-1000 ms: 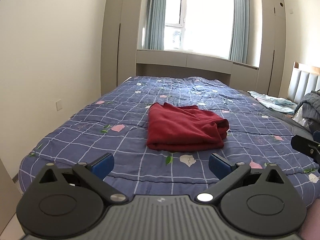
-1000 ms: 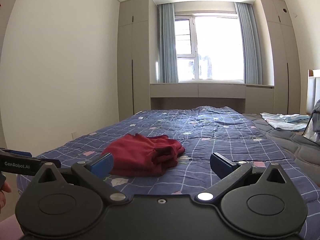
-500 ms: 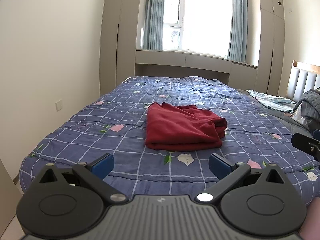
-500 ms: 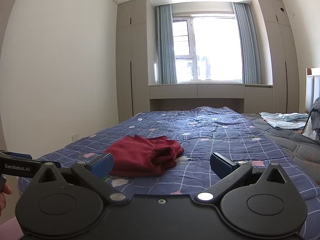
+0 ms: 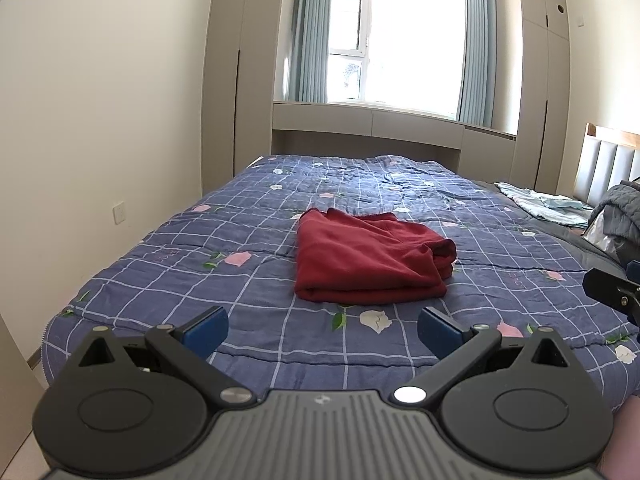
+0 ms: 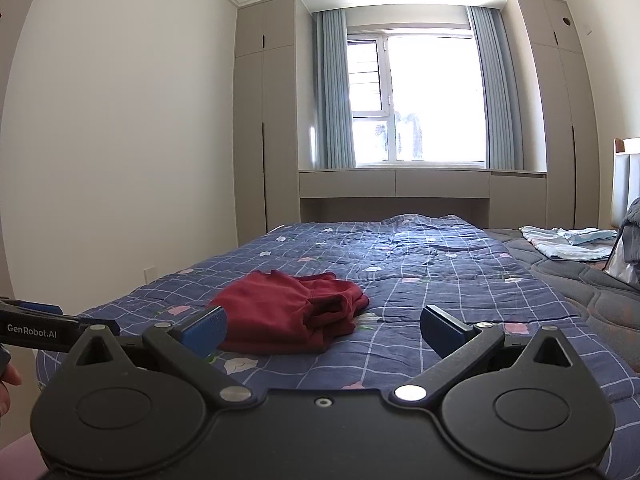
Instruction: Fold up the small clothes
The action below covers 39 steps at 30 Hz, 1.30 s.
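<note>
Left wrist view: left gripper [image 5: 322,330] hangs over the near edge of the bed [image 5: 168,256], fingers spread wide, nothing between them. Red garment [image 5: 366,260] lies on the checked quilt ahead of it, roughly centred, well apart from the pads. It looks already folded into a block, with a bunched roll at its right end. Tip of the other tool shows at the right edge.

Right wrist view: right gripper [image 6: 322,326] also released, empty, held lower and off to the right of the garment [image 6: 288,310]. Loose layers face this side. Light blue cloth [image 6: 568,242] sits far right, near the headboard.

Risks, as judgement: pinching only the top layer at that roll would peel the fold apart. Quilt is soft and wrinkled, so a low grab could catch the cover along with the garment and drag it.
</note>
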{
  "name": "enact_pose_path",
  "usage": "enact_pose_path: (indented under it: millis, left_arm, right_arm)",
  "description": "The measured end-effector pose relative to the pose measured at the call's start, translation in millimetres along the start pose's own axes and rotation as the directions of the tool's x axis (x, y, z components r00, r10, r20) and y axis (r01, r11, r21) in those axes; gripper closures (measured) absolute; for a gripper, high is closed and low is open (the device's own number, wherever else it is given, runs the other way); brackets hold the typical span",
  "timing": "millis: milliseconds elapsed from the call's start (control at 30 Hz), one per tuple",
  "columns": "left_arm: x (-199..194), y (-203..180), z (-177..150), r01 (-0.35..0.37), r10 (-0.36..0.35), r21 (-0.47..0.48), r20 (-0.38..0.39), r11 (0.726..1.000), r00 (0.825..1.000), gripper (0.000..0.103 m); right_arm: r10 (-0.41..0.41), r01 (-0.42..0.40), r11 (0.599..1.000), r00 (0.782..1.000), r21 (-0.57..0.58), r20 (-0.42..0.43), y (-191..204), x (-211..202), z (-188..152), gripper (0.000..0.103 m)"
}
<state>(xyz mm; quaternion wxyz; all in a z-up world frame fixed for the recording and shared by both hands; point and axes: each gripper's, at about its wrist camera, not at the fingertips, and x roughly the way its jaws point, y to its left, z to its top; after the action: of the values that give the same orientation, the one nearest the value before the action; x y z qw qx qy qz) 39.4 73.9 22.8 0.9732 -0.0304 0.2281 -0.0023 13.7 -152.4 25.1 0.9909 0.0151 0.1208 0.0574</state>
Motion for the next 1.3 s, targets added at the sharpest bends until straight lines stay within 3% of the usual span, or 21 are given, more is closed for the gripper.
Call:
enact_pose_path:
  millis: [1300]
  left_arm:
    - [-2.6, 0.2, -2.1, 0.005, -0.005, -0.001, -0.004, 1.0, 1.0, 0.0]
  right_arm:
    - [0.0, 0.0, 1.0, 1.0, -0.001, 0.0, 0.0, -0.2, -0.5, 0.001]
